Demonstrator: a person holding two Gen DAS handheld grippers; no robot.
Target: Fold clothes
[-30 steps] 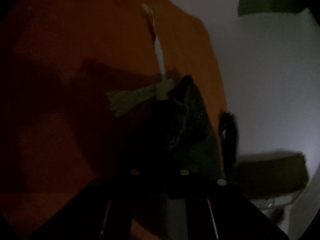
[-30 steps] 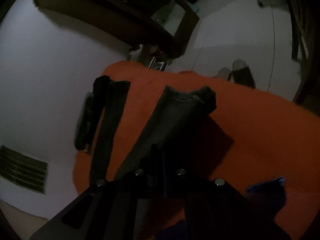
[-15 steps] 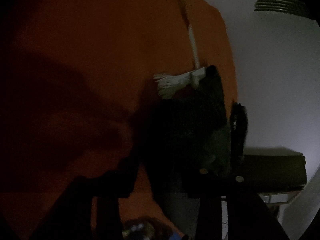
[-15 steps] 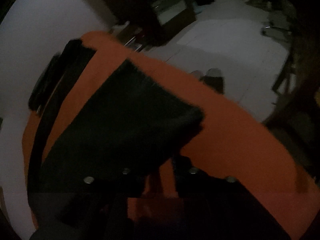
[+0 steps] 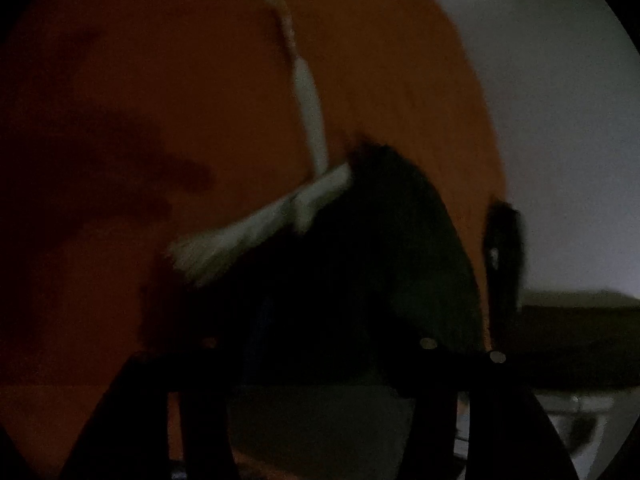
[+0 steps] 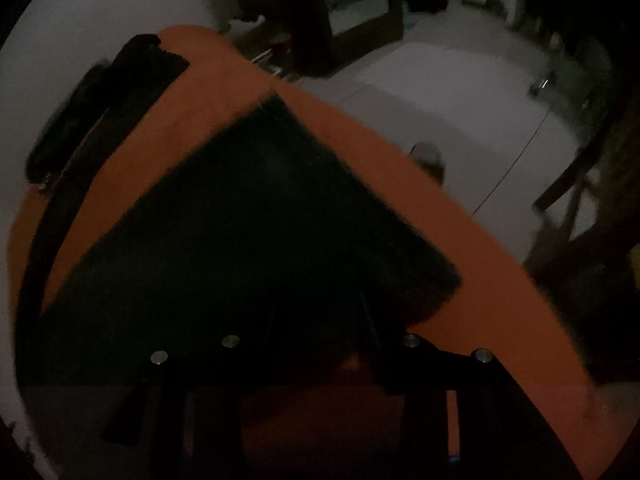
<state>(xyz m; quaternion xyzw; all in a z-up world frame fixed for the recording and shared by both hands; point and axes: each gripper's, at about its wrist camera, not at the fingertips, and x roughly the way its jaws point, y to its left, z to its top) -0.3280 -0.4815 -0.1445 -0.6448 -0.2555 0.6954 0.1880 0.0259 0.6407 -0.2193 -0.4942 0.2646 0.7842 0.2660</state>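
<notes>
A dark garment lies spread flat on the orange cover. Its near edge runs in between the jaws of my right gripper, which are opening and stand apart from the cloth. In the left wrist view the same dark garment fills the space in front of my left gripper. Those jaws are opening too, with the cloth's edge between them and no pad pressing on it. A white garment lies in a bent strip on the orange cover just beyond the dark one.
Other dark folded clothes lie along the cover's left edge, and a dark object sits at its right edge. Pale floor, a dark cabinet and chair legs surround the surface. The light is very dim.
A second ago both grippers were shut on the bunched, lifted dark garment. Since then the jaws have parted and the garment has dropped flat and wide on the orange cover.
</notes>
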